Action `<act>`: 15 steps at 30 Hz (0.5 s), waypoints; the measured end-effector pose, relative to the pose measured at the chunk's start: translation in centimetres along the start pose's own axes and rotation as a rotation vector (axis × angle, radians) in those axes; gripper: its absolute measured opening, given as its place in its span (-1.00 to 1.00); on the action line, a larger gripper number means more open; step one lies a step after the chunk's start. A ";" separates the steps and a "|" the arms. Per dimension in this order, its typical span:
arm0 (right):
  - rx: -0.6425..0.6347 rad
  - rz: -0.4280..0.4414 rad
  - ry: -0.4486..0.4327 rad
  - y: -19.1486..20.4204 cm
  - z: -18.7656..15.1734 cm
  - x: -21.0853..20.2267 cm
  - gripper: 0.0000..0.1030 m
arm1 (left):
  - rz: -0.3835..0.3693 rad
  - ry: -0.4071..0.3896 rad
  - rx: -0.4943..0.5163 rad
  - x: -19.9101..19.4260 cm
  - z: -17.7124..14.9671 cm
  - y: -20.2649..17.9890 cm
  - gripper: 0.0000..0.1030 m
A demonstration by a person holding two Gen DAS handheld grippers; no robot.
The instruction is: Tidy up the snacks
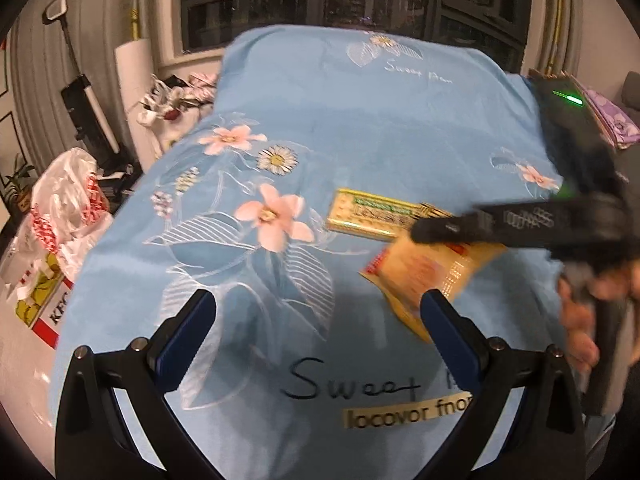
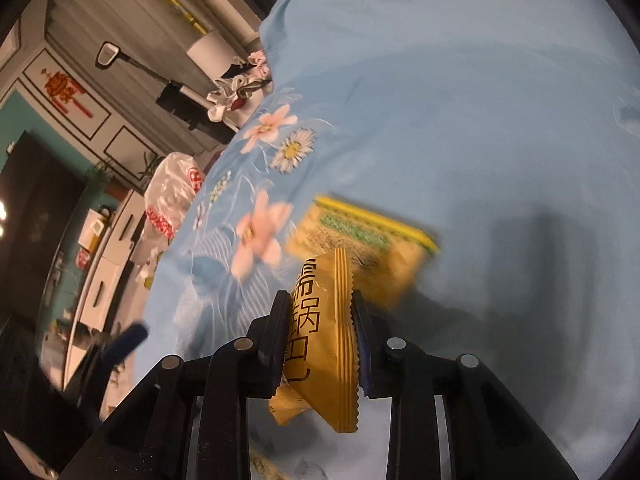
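I have the right gripper (image 2: 320, 332) clamped on a yellow snack packet (image 2: 320, 344), its two pads pressed against the packet's sides so that the wrapper stands on edge between them, crimped end toward the camera. In the left wrist view the same packet (image 1: 424, 276) shows blurred, just under the right gripper's dark finger, and looks lifted a little off the blue flowered cloth (image 1: 360, 120) rather than lying flat, though the blur keeps me from being sure. Right beside it, flat on the cloth, lies a second snack, a yellow packet with a green band (image 1: 372, 212); in the right wrist view that one (image 2: 360, 240) sits just beyond the packet I am holding, and I cannot tell whether the two touch. My left gripper (image 1: 320, 320) hangs over the near part of the cloth with its jaws spread wide and nothing between them. As for progress, I judge the job to be near its start: one snack is in my grip, the other untouched, and I see no box, tray or tidy row that shows where they are meant to end up. A white plastic bag (image 1: 68, 200) sits off the left edge of the cloth, but whether it plays any part I cannot say.
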State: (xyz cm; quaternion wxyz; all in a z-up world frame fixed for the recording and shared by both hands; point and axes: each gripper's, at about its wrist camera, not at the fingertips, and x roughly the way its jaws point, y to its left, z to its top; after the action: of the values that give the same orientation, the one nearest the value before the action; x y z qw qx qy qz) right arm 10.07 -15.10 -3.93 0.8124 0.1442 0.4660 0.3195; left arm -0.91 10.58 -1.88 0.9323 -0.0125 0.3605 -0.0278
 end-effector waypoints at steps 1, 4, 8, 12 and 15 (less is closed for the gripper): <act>0.008 0.000 0.000 -0.3 -0.4 -0.4 -0.41 | -0.014 0.006 0.002 0.2 -0.1 -0.3 0.99; 0.034 0.000 0.000 -1.7 -2.2 -2.5 -0.41 | -0.078 0.028 0.030 0.6 -0.4 -1.9 0.99; 0.021 -0.040 -0.008 -2.7 -3.9 -5.2 -0.40 | -0.159 0.045 0.089 0.7 -1.1 -4.2 0.99; 0.037 -0.058 -0.014 -3.9 -4.6 -6.3 -0.34 | -0.237 0.078 0.089 1.0 -1.4 -5.6 0.99; 0.047 -0.098 -0.014 -4.8 -4.9 -6.9 -0.14 | -0.287 0.098 0.069 0.9 -1.4 -6.1 0.99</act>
State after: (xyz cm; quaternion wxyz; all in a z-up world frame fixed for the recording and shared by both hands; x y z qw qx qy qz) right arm 5.28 -23.51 -4.42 0.8268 0.1424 0.4740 0.2673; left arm -1.45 4.44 -3.20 0.8999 -0.0307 0.3988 -0.1737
